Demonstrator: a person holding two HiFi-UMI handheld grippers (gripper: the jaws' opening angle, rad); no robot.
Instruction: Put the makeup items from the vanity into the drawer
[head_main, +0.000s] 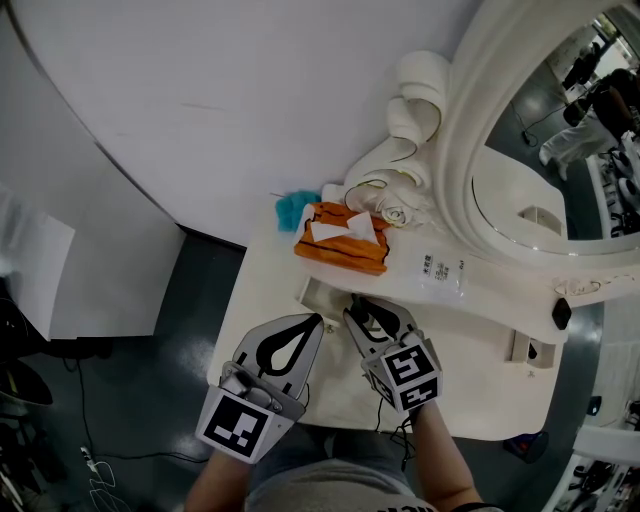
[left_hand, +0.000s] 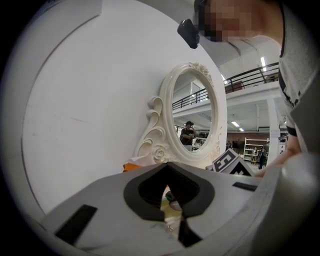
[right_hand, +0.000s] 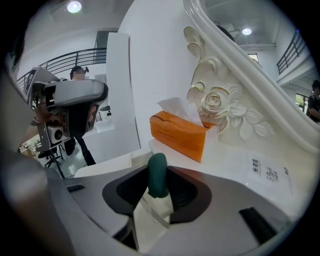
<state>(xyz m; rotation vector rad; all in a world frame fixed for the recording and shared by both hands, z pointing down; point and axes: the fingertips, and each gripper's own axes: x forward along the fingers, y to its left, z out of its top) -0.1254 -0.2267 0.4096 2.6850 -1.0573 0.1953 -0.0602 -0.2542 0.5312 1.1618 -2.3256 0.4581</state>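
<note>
1. One drop-off in hand, by the look of things: delivering a green-capped tube (right_hand: 158, 175) to the small open drawer (head_main: 318, 296) just in front of the orange tissue box (head_main: 343, 240) on the vanity (head_main: 480, 380)
2. Seems near the end of this step, with both tools crowded at the drawer's near edge; no telling the count of items already inside
3. Next move, probably: dropping the tube clear into the drawer, backing the jaws straight off without dragging it out again, then reaching for any remaining makeup on the top
4. Right gripper (head_main: 356, 312): parted fairly wide around the tube, cap pointing away toward the tissue box, with no squeeze apparent on its sides, so likely loose rather than clamped
5. Left gripper (head_main: 314, 322): closed at the tips, gripping nothing, hanging just beside the right one at the drawer
</note>
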